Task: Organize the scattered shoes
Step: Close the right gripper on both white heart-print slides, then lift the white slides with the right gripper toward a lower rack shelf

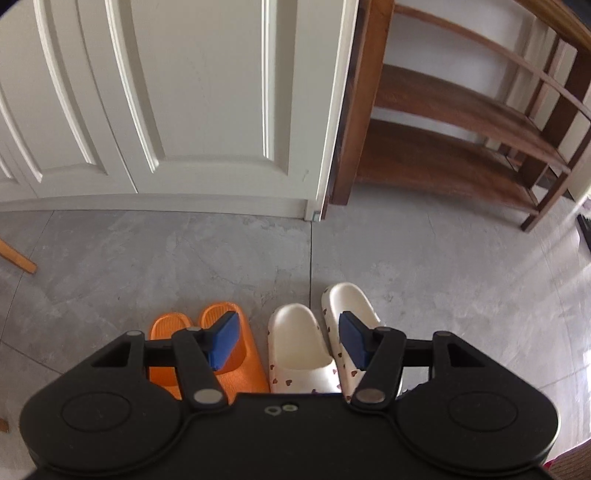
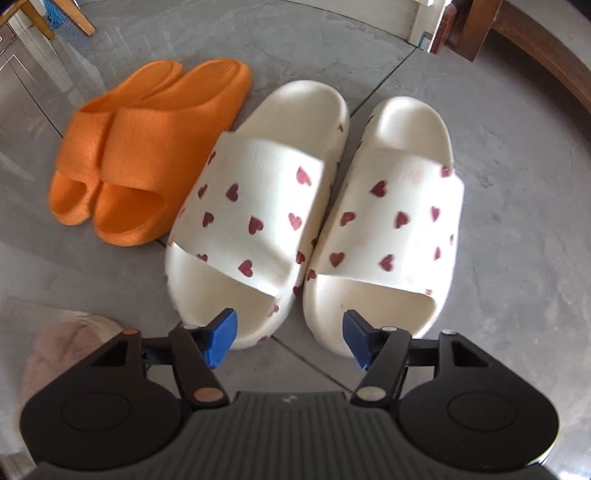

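Two pairs of slides lie side by side on the grey tiled floor. The orange pair is on the left and the cream pair with red hearts on the right. In the left wrist view the orange slides and cream slides lie just beyond my left gripper, which is open and holds nothing. My right gripper hangs open close above the toe ends of the two cream slides, its blue pads touching neither.
A dark wooden shoe rack with bare shelves stands at the back right, next to a white panelled door. A wooden chair leg is at the far left. Something pink and fuzzy lies at the lower left.
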`<state>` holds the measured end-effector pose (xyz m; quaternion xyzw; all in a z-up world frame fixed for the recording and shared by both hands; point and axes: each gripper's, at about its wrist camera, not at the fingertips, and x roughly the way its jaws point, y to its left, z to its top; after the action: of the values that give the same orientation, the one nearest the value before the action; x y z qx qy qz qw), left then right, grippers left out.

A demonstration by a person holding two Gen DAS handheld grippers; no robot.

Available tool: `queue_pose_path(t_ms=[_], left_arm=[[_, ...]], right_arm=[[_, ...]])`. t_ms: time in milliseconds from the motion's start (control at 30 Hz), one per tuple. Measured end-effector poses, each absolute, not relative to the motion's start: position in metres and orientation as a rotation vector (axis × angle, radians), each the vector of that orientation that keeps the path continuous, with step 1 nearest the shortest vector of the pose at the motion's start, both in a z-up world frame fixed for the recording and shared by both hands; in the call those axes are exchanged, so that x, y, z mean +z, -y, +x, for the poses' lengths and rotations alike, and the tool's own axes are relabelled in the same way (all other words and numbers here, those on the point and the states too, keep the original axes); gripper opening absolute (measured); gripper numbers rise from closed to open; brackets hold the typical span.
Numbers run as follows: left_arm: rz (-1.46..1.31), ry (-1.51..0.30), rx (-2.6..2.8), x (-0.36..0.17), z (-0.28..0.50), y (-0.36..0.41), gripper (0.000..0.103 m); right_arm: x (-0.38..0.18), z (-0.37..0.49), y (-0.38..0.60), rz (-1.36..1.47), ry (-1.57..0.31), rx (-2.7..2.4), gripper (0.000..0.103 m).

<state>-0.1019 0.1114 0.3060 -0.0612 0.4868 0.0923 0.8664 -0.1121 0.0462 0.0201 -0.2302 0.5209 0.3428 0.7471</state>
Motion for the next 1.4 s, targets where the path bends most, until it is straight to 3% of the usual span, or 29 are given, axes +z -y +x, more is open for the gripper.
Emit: queue_pose_path(t_ms=[167,433,533,633,800,1033,1400], left_arm=[[-0.113,-1.039,0.168,0.280,-0.106,-0.110,0.059],[-0.059,-1.048,0.050,0.256,-0.105,-0.090,0.059],[-0.034,-1.030,0.036,0.256,-0.095,-0.084,0.059],[-0.040,-1.020,0.057,0.261,-0.088,-0.080,0.059],[-0.003,-0.970,0.043,0.278,-0.079,-0.069,0.059],[-0.016,-0.939,0.054,0.293,-0.065,-0.062,0.059],[0.042,-0.926,-0.080,0.274,-0.050,-0.038,0.059]], right_arm=[[0.007,-0.111,-0.047,-0.416,-0.972,0.707,0.082],[-0.003,-0.089,-0.036,-0.292,-0.825,0.699,0.085],[0.003,-0.061,-0.029,-0.198,-0.874,0.758,0.069],[0.008,-0.036,-0.032,-0.137,-0.925,0.819,0.029],[0.048,0.003,-0.025,-0.128,-0.847,0.839,0.025],[0.083,0.046,-0.002,-0.042,-0.790,0.790,0.027],[0.038,0.043,0.031,-0.090,-0.808,0.743,0.029]])
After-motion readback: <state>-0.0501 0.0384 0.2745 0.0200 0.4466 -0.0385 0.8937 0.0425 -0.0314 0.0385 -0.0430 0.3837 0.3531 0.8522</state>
